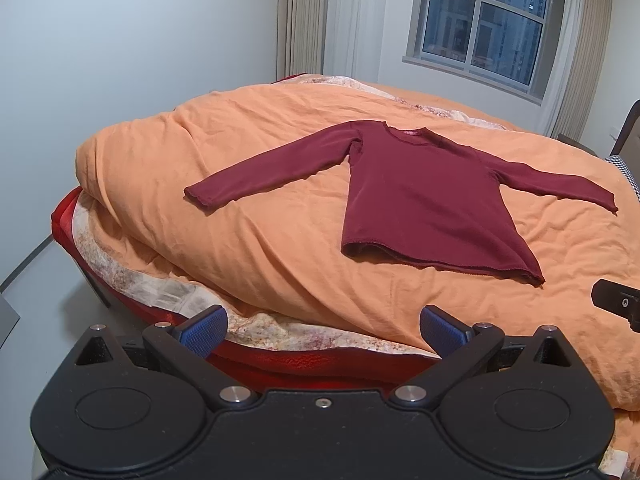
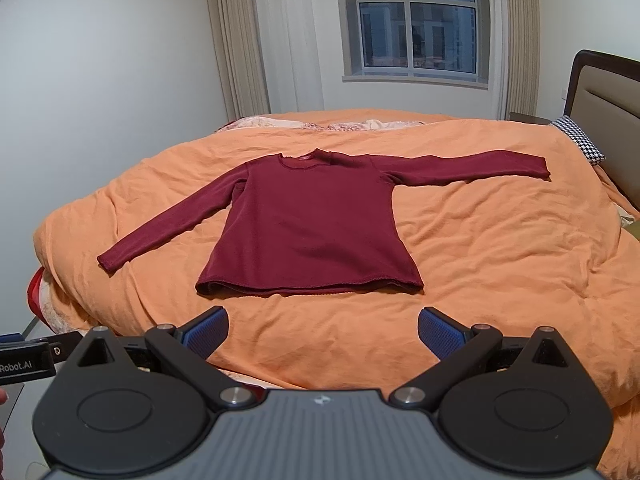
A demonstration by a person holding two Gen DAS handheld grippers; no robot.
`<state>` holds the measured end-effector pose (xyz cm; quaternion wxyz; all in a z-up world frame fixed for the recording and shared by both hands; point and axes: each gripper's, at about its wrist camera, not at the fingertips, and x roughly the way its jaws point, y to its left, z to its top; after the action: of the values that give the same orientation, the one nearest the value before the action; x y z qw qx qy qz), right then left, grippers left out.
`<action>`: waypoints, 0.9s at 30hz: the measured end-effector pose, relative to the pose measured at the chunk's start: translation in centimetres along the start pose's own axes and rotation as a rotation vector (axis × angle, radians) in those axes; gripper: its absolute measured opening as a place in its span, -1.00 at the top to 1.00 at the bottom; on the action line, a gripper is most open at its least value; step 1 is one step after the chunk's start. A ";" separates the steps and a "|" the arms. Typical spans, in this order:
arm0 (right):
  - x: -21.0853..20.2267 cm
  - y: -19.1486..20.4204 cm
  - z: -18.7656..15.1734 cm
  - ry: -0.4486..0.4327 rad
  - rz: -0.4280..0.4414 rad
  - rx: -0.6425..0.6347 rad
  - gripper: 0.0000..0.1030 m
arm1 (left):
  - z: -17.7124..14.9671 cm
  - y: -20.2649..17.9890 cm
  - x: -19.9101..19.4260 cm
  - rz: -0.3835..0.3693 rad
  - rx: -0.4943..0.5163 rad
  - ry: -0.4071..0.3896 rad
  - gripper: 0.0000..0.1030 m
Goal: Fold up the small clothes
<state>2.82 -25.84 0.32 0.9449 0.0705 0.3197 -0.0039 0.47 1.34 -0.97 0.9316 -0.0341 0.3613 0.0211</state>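
Note:
A dark red long-sleeved top [image 1: 424,196] [image 2: 312,224] lies flat on the orange duvet [image 1: 248,216] [image 2: 480,248], collar away from me, both sleeves spread out to the sides. My left gripper [image 1: 322,330] hovers open over the bed's near edge, short of the hem and to its left, with nothing between its blue pads. My right gripper [image 2: 322,330] is open too, just in front of the hem, holding nothing. Part of the right gripper's body [image 1: 618,304] shows at the right edge of the left wrist view.
The duvet covers a bed with a red frame [image 1: 280,360] and a patterned sheet [image 1: 160,292]. A checked pillow [image 2: 580,140] and the headboard [image 2: 608,112] are at the right. A window [image 2: 416,20] and curtains [image 2: 236,40] stand behind. Floor [image 1: 44,280] lies at the left.

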 end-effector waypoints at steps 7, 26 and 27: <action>0.7 -0.4 0.0 0.025 -0.038 0.024 -1.00 | 0.1 0.0 0.8 -0.003 0.011 0.023 -0.99; 5.9 -6.7 0.5 0.275 -0.183 0.257 -1.00 | 2.2 -2.5 9.0 0.136 0.132 0.357 -0.98; 6.3 -7.0 0.6 0.280 -0.183 0.262 -1.00 | 2.5 -2.4 9.5 0.141 0.116 0.368 -0.98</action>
<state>7.83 -32.66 -3.92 0.8698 0.1631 0.4496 -0.1213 9.32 -0.68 -5.46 0.8464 0.0417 0.5276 0.0588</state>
